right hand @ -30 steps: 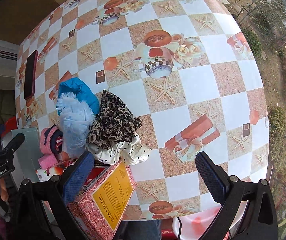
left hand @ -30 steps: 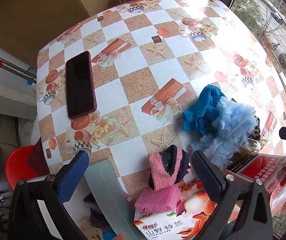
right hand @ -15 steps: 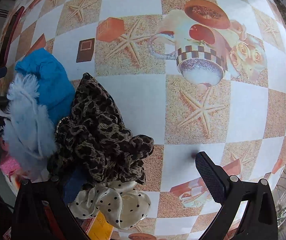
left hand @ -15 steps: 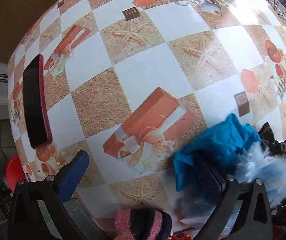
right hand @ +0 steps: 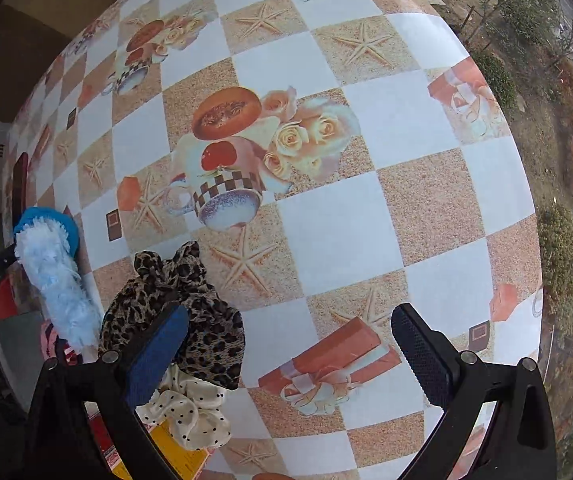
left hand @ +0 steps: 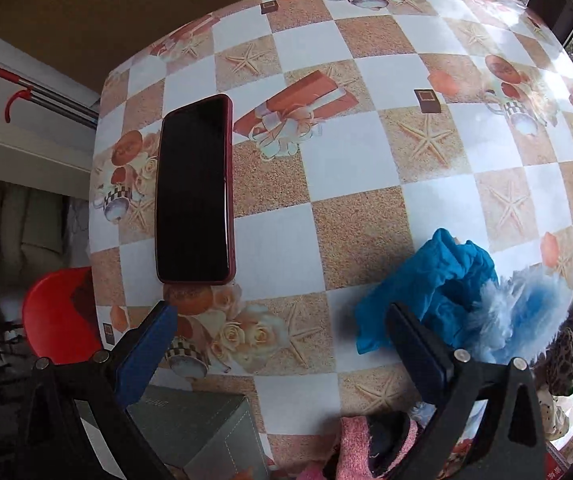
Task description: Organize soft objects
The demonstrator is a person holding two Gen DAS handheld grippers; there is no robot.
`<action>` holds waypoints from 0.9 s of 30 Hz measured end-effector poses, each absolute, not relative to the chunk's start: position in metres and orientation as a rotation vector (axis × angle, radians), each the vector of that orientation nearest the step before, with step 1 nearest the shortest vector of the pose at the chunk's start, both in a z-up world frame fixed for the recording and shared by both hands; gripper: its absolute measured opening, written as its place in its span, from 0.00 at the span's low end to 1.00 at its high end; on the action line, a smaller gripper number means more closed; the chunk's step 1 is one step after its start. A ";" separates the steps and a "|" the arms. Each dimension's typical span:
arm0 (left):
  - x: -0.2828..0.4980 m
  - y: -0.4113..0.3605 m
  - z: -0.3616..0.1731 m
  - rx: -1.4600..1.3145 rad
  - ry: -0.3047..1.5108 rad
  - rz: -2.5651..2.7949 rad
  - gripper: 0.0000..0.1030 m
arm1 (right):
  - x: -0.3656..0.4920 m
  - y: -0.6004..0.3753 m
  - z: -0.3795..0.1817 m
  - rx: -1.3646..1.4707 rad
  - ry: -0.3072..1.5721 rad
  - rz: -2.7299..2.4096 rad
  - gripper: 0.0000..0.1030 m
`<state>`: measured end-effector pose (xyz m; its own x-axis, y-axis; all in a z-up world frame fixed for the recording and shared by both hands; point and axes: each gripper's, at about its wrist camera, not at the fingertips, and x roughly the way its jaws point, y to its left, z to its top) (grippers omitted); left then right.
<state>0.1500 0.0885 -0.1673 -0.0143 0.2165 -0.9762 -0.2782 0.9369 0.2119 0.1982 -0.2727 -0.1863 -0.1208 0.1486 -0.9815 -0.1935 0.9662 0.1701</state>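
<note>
Both tongs spread apart, nothing gripped.
Left tongs [left hand: 282, 350] beside blue scrunchie [left hand: 426, 284]; right tongs [right hand: 290, 346] over leopard scrunchie [right hand: 206, 320] on worktop [right hand: 366, 220].

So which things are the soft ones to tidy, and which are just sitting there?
Soft ones to tidy:
blue cloth
fluffy light-blue scrunchie
leopard-print scrunchie
cream polka-dot scrunchie
pink fuzzy sock

Just sitting there:
red-cased phone
grey box
</note>
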 end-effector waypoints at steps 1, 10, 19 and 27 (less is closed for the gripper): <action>0.153 0.083 -0.169 -0.091 1.542 0.383 1.00 | 0.195 -0.258 -0.189 -0.065 1.674 0.334 0.99; 0.152 -0.009 -0.152 0.015 1.506 0.121 1.00 | 0.181 -0.231 -0.225 -0.295 1.669 0.313 0.99; 0.154 0.025 -0.131 -0.050 1.446 0.220 1.00 | 0.202 -0.325 -0.201 -0.170 1.640 0.071 0.99; 0.163 0.044 -0.153 -0.158 1.483 0.242 1.00 | 0.196 -0.292 -0.186 -0.089 1.577 0.208 0.99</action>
